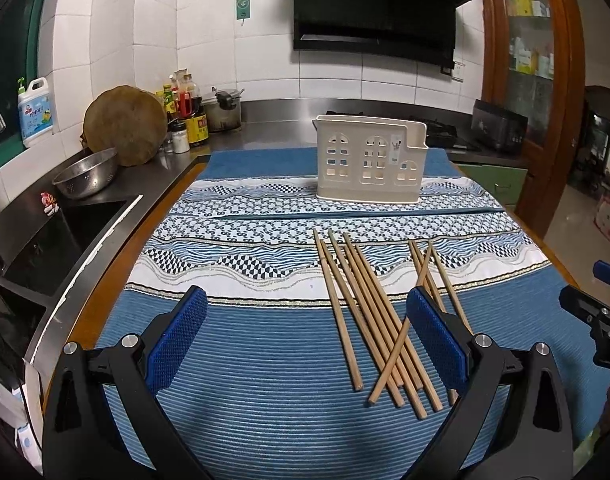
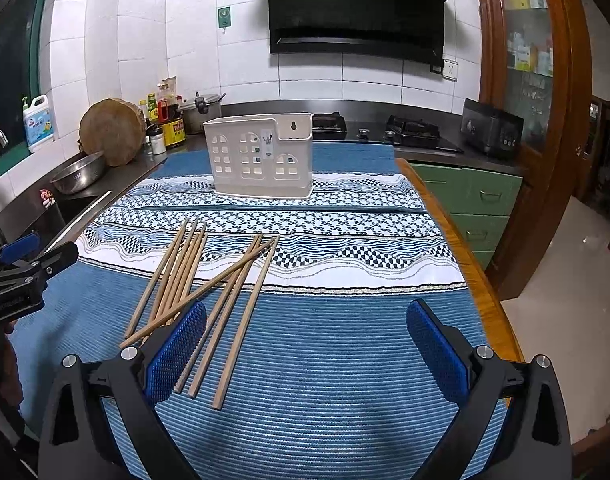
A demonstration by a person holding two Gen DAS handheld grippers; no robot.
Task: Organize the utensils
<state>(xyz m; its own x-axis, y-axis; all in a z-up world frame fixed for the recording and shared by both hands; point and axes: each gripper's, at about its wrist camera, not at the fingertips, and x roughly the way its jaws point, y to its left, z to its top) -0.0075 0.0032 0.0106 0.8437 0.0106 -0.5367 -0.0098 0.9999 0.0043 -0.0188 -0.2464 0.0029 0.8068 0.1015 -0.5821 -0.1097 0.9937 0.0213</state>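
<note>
Several wooden chopsticks [image 1: 369, 312] lie loose on a blue patterned cloth [image 1: 265, 360]; one lies crossed over the others. They also show in the right wrist view [image 2: 209, 300]. A cream utensil holder [image 1: 369, 158] with window cut-outs stands upright at the far end of the cloth, also seen in the right wrist view [image 2: 261, 156]. My left gripper [image 1: 307, 304] is open and empty, just left of the chopsticks. My right gripper [image 2: 305, 320] is open and empty, just right of them. Each gripper shows at the edge of the other's view.
A sink [image 1: 45, 248], a steel colander [image 1: 87, 174], a round wooden board [image 1: 125, 126] and several bottles [image 1: 185, 112] stand on the left counter. A gas stove [image 2: 413, 126] and a black appliance [image 2: 491, 128] are behind. The table edge [image 2: 501, 320] drops off on the right.
</note>
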